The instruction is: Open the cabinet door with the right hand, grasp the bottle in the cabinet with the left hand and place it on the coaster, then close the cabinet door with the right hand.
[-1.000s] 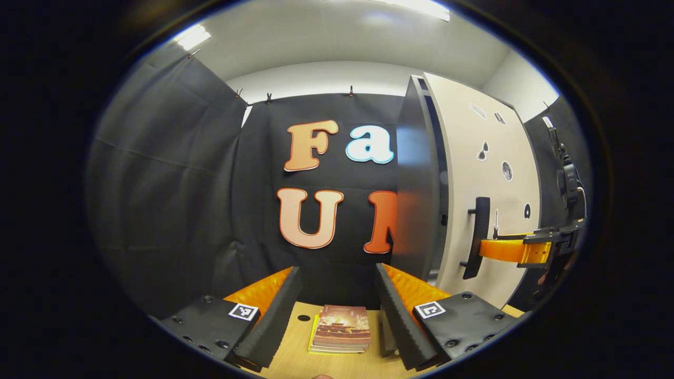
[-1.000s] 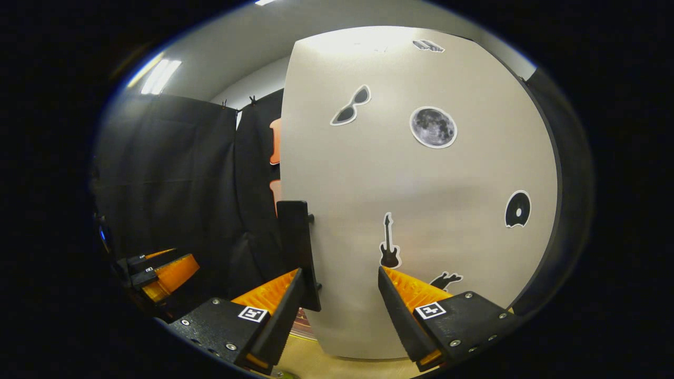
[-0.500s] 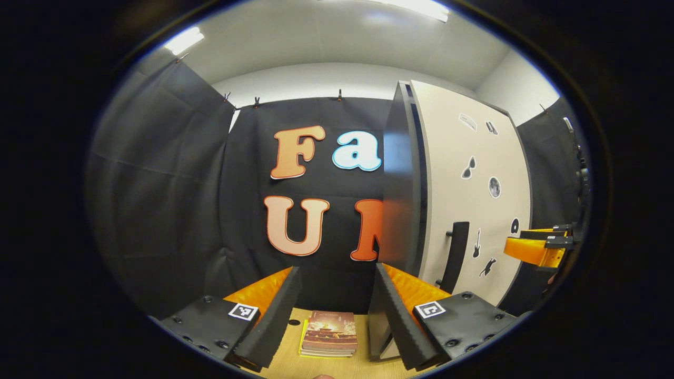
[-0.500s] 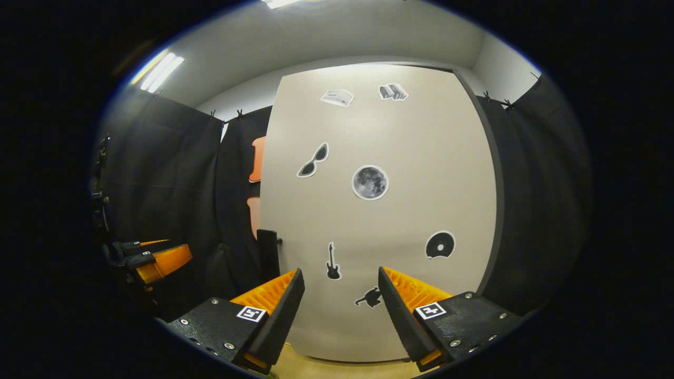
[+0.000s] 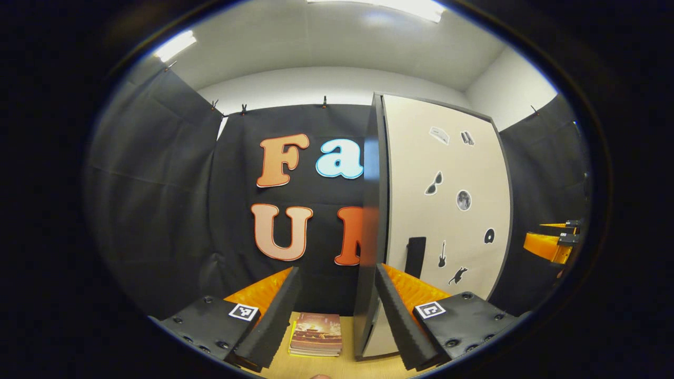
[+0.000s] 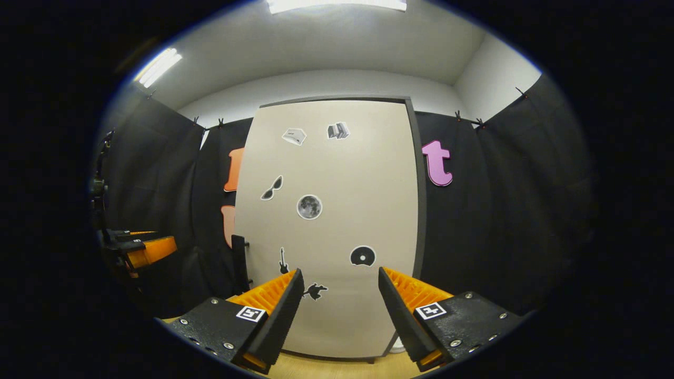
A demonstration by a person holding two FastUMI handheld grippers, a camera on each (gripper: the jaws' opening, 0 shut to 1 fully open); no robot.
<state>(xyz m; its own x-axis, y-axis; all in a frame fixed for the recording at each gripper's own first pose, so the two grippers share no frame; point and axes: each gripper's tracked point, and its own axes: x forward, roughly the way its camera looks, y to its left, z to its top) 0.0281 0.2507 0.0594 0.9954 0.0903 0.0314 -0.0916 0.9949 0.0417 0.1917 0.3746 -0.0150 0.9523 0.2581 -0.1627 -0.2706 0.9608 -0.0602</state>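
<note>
We face the rigid cabinet door (image 6: pixel 337 210); our right gripper (image 6: pixel 341 305) gapes wide, empty — take the handle (image 6: pixel 240 263) at nine o'clock.

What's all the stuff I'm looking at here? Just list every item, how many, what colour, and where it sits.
Cabinet: one, pale beige door with a dark frame, standing on the table at the back, door looks shut.
Door handle: one, black, upright bar at the door's left edge, low down.
Stickers: several, black, grey and white (moon, sunglasses, guitar, disc and others), spread over the door front.
Books: a small stack, reddish-brown cover on top, lying on the table left of the cabinet.
Table: one, light wood, under everything.
Ceiling lights: at least two, white, overhead.
Left claw: one, open, holding nothing, aimed at the cabinet's side edge.
Right claw: one, open, holding nothing, facing the door.
</note>
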